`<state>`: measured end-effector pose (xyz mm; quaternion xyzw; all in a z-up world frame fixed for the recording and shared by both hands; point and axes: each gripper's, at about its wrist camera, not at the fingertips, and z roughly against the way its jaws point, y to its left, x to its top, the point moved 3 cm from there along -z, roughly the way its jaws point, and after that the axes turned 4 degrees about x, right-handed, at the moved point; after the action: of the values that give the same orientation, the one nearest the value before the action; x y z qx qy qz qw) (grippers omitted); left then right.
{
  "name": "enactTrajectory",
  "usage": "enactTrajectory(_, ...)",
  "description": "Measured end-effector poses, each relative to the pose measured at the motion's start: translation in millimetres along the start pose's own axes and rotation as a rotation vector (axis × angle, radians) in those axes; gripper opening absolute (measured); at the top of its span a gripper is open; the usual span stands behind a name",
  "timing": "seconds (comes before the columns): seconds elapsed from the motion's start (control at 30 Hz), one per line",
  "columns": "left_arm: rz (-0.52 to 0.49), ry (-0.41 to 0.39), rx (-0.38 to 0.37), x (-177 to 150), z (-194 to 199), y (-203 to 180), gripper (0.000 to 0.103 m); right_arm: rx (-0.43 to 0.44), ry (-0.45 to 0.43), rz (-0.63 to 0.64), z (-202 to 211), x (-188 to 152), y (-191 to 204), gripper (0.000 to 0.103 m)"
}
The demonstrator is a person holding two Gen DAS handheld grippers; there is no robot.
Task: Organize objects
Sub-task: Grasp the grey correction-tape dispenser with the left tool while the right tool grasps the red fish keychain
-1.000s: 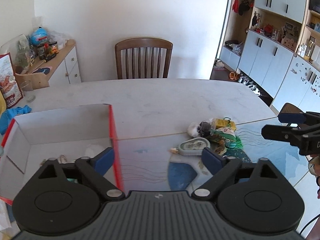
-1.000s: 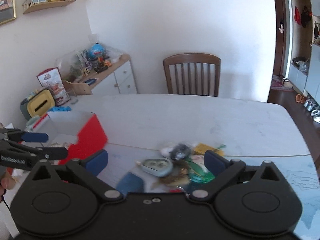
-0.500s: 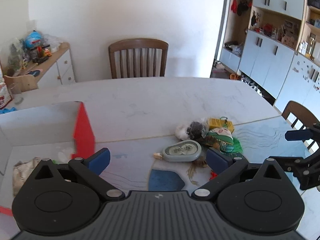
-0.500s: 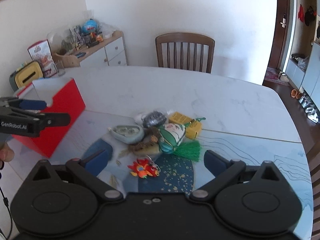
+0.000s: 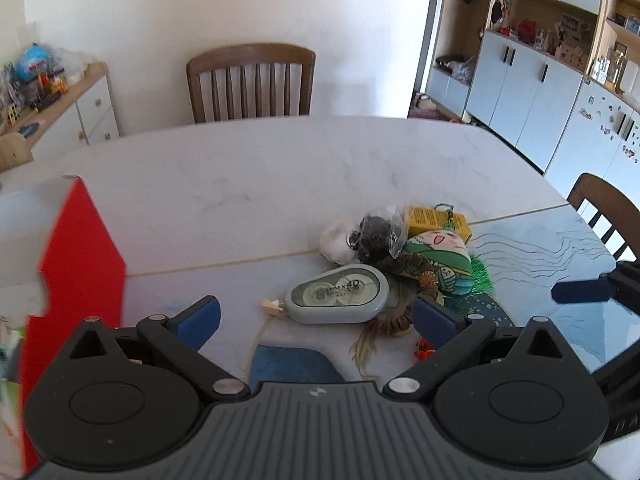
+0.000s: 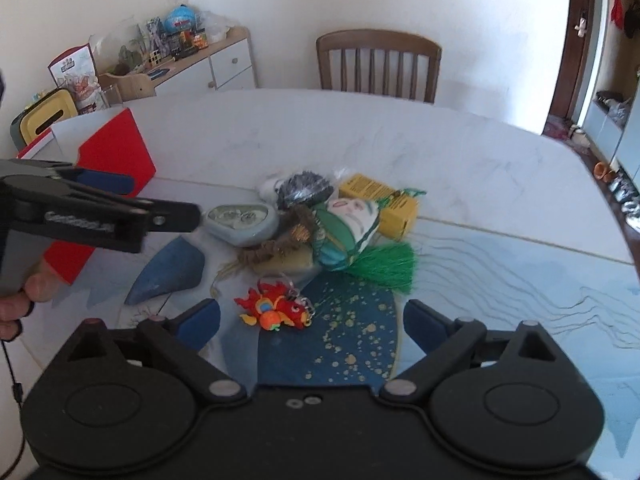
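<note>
Left gripper [image 5: 316,316]: jaws wide apart, empty, hanging over the grey correction-tape dispenser [image 5: 340,294] without touching it; right gripper [image 6: 312,320]: jaws wide but closing, nothing between the pads, the red plush keychain [image 6: 276,308] on the table just ahead of them. Table [image 5: 248,168], left to right: red-and-white box [image 5: 80,252] at the left edge, then near the middle a touching heap of dispenser, dark bagged item [image 5: 374,234], green tasselled doll [image 5: 436,258] and yellow carton [image 5: 436,220], partly on a blue patterned mat [image 6: 500,280]. Room: cluttered sideboard [image 6: 192,60] at left, wooden chair [image 5: 252,80] at the far edge, pale cabinets [image 5: 532,92] at right.
</note>
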<state>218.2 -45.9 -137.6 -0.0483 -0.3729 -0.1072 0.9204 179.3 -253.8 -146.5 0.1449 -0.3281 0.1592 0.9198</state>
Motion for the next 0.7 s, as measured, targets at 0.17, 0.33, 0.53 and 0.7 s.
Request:
enactTrajectory(0.17,-0.048,0.000,-0.053,1,-19,-9,0.103,0.022,0.041,0.031,-18,-2,2,0.092)
enactTrajectory(0.33,-0.104,0.020,-0.076,5,-42,-14,0.103,0.032,0.061,0.058,-31,-1,6,0.088)
enactTrajectory(0.53,-0.135,0.036,-0.094,8,-63,-11,0.103,0.052,0.081,0.072,-43,-1,8,0.083)
enactTrajectory(0.7,-0.122,0.064,-0.114,8,-78,-5,0.103,0.056,0.093,0.082,-52,-1,9,0.080)
